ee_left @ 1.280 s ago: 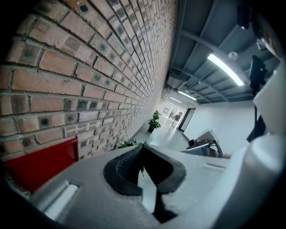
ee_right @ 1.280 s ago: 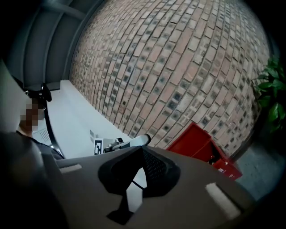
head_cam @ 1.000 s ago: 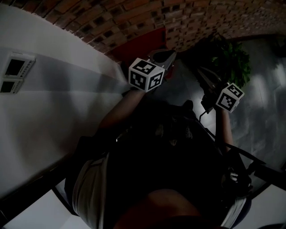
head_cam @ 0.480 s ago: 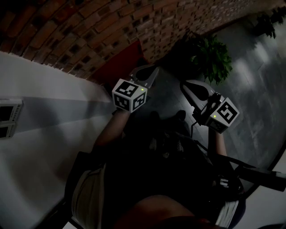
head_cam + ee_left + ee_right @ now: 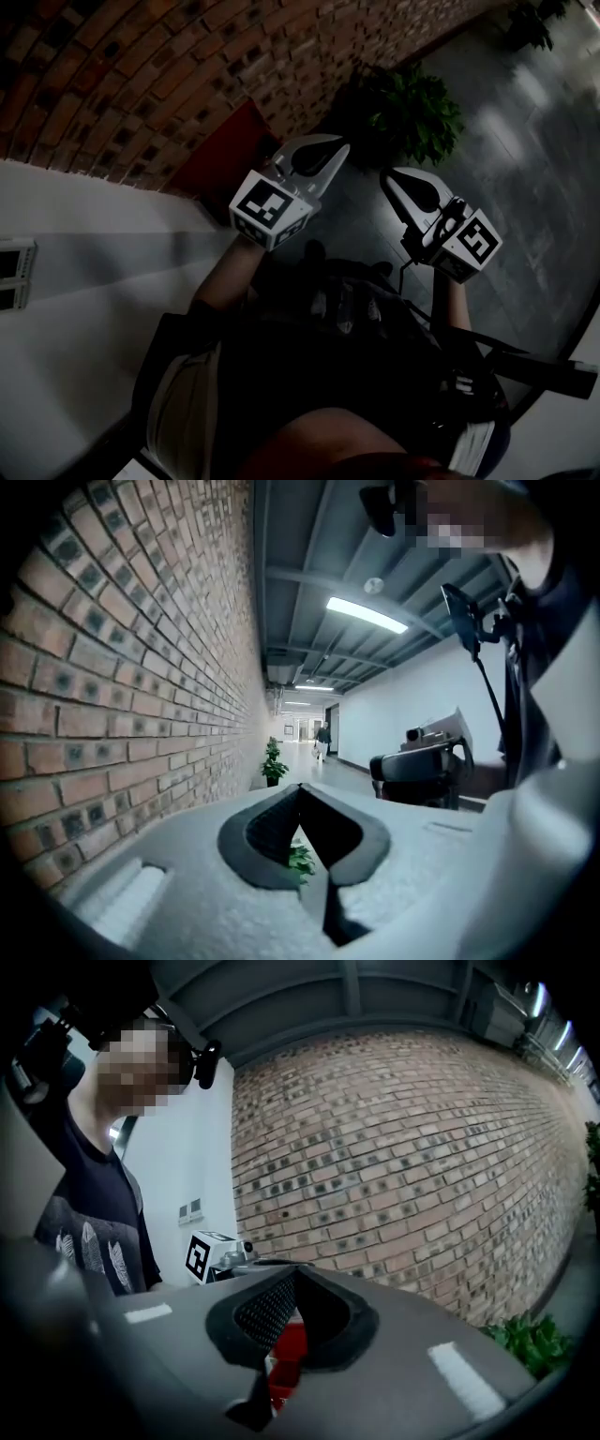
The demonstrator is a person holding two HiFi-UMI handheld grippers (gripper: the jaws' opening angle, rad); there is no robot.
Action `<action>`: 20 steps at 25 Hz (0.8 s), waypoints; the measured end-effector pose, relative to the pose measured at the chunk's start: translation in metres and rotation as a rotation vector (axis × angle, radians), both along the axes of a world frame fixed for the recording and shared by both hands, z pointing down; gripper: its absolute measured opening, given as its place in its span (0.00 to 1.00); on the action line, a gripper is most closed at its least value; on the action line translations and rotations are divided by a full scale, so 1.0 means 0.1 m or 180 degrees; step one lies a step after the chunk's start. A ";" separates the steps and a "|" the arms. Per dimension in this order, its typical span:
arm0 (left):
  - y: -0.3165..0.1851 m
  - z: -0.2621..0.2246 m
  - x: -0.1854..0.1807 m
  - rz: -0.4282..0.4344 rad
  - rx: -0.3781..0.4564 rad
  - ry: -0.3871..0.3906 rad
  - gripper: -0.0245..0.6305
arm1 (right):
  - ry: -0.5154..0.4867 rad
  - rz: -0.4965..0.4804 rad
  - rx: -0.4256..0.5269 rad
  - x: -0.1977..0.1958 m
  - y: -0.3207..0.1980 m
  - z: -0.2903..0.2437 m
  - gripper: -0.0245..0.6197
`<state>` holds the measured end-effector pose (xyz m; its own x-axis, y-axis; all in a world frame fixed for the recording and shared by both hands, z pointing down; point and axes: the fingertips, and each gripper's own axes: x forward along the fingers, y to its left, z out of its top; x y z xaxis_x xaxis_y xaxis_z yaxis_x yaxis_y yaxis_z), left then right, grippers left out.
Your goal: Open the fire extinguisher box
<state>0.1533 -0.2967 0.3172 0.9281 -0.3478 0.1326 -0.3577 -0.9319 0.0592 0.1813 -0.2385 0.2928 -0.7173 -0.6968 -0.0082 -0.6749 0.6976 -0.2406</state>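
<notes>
**Both grippers raised near the box; box not touched**

Since a second ago, both grippers have risen and turned toward the brick wall (image 5: 141, 66). More of the red box (image 5: 223, 152) now shows. The switch plates (image 5: 13, 274) have slid to the picture's left edge.

The left gripper (image 5: 328, 152) has its jaws together, with nothing between them. The right gripper (image 5: 397, 182) is likewise closed and empty.

The floor (image 5: 525, 169) is dark and glossy. A white wall (image 5: 84, 309) adjoins the brick. A plant (image 5: 412, 108) stands at the foot of the brick wall.

The box sits against the brick wall, just beyond the left gripper and apart from both. The light is poor, and its door and contents cannot be made out.
</notes>
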 end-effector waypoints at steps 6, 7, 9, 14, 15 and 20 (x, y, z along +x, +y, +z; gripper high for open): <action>0.35 -0.08 0.84 0.0266 0.0013 -0.0011 0.04 | -0.0111 0.0242 0.0073 0.81 0.39 -0.07 0.04; 0.41 -0.11 0.99 0.0291 -0.0022 0.0025 0.04 | -0.0115 0.0277 0.0070 0.95 0.47 -0.09 0.04; 0.54 -0.20 1.27 0.0366 -0.0145 0.0141 0.04 | -0.0122 0.0347 0.0044 1.21 0.62 -0.13 0.04; 1.10 -0.47 1.97 0.0880 0.0111 0.0182 0.04 | -0.0410 0.0152 0.0111 1.75 1.03 -0.23 0.04; 1.21 -0.49 2.10 0.0947 0.0165 0.0152 0.04 | -0.0467 0.0179 0.0146 1.85 1.11 -0.27 0.04; 1.59 -0.45 2.67 0.1131 0.0208 0.0051 0.04 | -0.0733 0.0475 0.0141 2.44 1.52 -0.36 0.04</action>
